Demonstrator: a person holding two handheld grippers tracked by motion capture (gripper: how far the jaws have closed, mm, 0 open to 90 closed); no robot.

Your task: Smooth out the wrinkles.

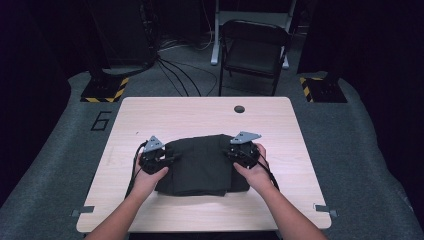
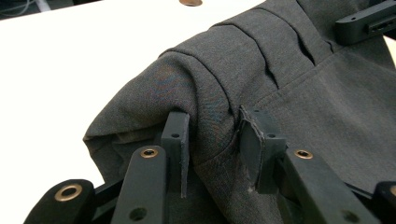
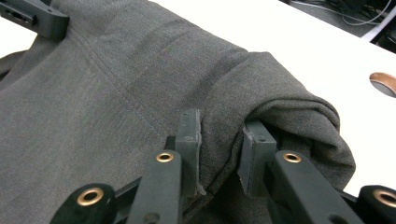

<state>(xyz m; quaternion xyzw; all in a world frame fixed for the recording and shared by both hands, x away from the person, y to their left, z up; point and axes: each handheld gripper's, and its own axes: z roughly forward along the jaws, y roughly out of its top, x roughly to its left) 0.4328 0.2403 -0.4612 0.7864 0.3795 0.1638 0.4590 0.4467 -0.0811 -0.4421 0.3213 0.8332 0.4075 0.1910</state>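
A dark grey folded garment (image 1: 202,165) lies on the near middle of the light wooden table (image 1: 200,112). My left gripper (image 1: 172,159) is at its left far corner and my right gripper (image 1: 231,154) at its right far corner, each held in a hand. In the left gripper view the jaws (image 2: 212,126) pinch a raised fold of the cloth (image 2: 280,56), with the pads pressed into it. The right gripper view shows its jaws (image 3: 222,126) clamped on a bunched fold of the cloth (image 3: 116,93) in the same way. The pinched corners stand lifted off the tabletop.
A round cable hole (image 1: 239,109) sits near the table's far edge. Beyond the table stands a dark folding chair (image 1: 252,50), with cables on the floor. Bare tabletop lies to the left, the right and behind the garment.
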